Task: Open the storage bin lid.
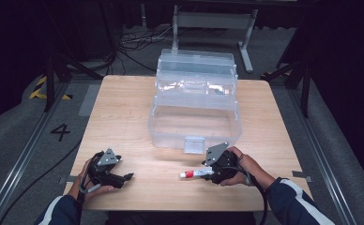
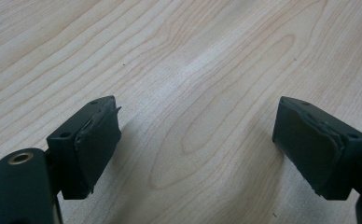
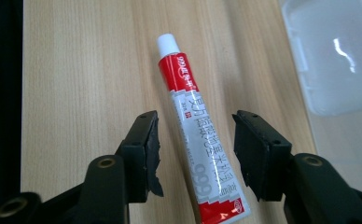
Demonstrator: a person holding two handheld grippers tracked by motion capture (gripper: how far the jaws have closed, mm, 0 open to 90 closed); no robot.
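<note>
Right gripper view looks down on a red-and-white glue tube [image 3: 198, 140] lying flat on the pale wood worktop [image 3: 76, 70], its white cap pointing away from the camera. The right tongs [image 3: 195, 151] straddle the tube's lower half — one jaw on each side, a gap showing between each pad and the tube, so nothing is clamped.

High view places the tube [image 1: 195, 174] near the worktop's front edge, right of centre, just in front of a clear plastic tool box [image 1: 194, 105] that stands open at the worktop's middle and back. The right tongs [image 1: 216, 172] sit at the tube's right end, held in a hand [image 1: 246, 169].

Left tongs [image 1: 126, 177] rest near the front-left corner — in the left gripper view their jaws stand wide apart over bare wood, released.
</note>
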